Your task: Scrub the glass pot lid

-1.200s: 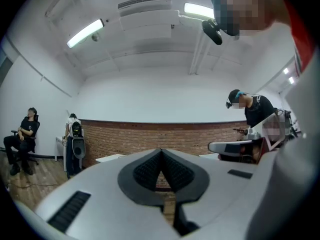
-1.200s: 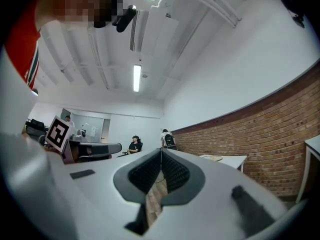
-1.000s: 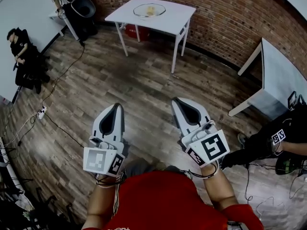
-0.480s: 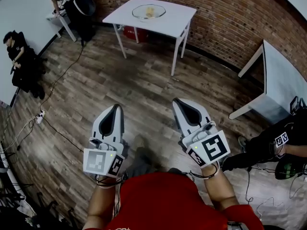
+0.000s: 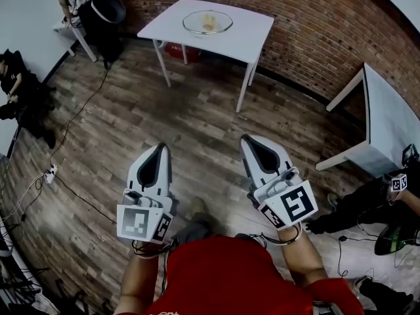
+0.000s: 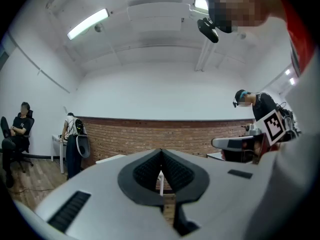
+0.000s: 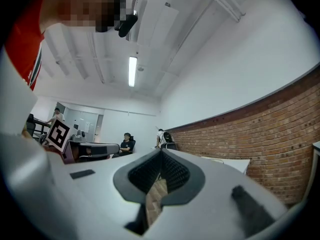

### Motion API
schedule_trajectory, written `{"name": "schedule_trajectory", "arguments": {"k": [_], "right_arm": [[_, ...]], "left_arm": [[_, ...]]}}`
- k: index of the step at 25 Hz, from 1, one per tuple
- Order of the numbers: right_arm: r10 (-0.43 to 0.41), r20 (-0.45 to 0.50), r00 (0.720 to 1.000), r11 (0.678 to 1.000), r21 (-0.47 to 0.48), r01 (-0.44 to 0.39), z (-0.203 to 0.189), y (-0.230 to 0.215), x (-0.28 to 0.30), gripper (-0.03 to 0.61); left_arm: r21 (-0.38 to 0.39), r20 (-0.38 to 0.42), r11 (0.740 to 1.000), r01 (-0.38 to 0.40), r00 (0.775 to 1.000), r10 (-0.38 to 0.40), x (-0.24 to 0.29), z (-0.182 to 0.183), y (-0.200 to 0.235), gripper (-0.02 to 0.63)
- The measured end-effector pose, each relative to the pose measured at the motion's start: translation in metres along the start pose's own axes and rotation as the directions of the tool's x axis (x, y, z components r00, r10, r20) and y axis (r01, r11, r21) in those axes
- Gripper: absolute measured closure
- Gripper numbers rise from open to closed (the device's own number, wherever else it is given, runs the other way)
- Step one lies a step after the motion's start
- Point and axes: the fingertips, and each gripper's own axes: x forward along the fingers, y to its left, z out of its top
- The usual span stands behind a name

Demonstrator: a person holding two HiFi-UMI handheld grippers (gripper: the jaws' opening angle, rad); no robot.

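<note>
Though the far lid [image 5: 194, 22] shows tiny, left gripper [image 5: 161, 147], right gripper [image 5: 245, 140] closed, empty.

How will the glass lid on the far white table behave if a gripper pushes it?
The glass lid looks rigid and probably fragile, being clear glass. Lying flat on the smooth white table, it may slide when pushed rather than tip.

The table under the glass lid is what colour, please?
The table is white, best seen in the head view.
</note>
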Motion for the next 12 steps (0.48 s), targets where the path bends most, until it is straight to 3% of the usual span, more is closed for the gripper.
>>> {"name": "schedule_trajectory", "arguments": {"k": [4, 12], "right_arm": [[-0.017, 0.0, 1.0, 1.0, -0.02, 0.017, -0.011, 0.006, 0.034, 0.549], [-0.031, -0.009, 0.999, 0.998, -0.054, 0.03, -0.008, 0.001, 0.12, 0.549]], "left_arm": [[-0.002, 0.009, 1.0, 0.021, 1.0, -0.021, 0.011, -0.017, 0.036, 0.597], [-0.013, 0.022, 0.999, 0.044, 0.999, -0.043, 0.056, -0.013, 0.112, 0.597]]}}
